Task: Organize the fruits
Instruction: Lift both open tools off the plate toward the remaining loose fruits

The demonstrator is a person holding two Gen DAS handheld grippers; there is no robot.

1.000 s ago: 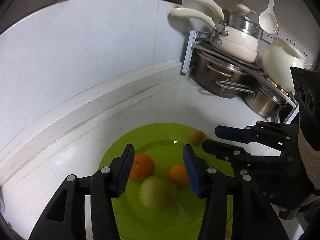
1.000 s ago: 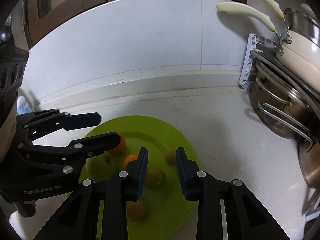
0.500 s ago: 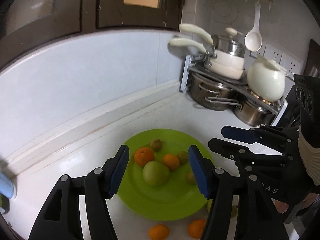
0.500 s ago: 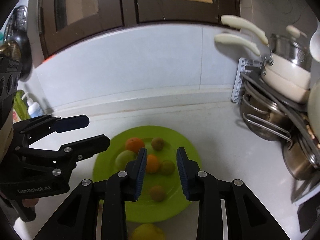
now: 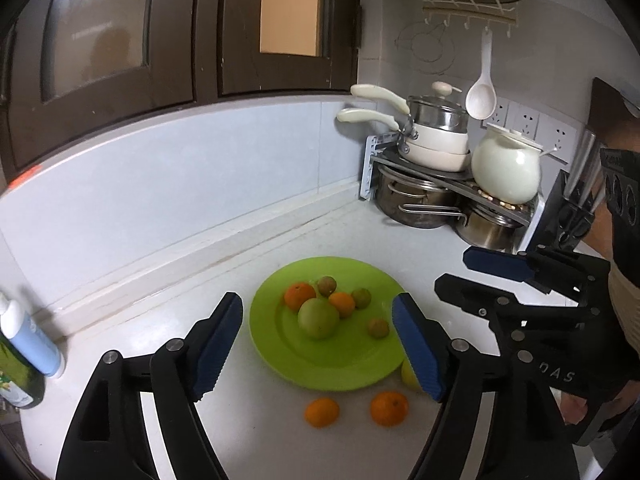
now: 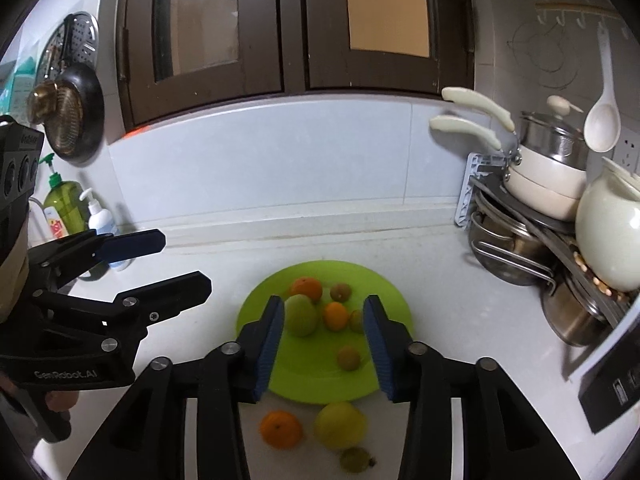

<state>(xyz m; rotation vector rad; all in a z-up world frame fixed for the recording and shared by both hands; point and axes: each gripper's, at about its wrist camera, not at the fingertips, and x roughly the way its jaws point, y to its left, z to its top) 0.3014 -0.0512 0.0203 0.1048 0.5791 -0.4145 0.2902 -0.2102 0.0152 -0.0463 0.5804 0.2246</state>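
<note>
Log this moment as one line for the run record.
left tool: open, empty | right tool: open, empty | round lime-green plastic plate: six fruits on it | white countertop: more fruit beside the plate's near rim

Between our left jaws we see a lime-green plate (image 5: 280, 344) carrying a pale green apple (image 5: 318, 318) and orange mandarins (image 5: 300, 295). Our jaw pads (image 5: 416, 354) are blue on black. Beyond them, the counter (image 5: 360, 232) is white and the pots (image 5: 416, 200) silver and cream.
</note>
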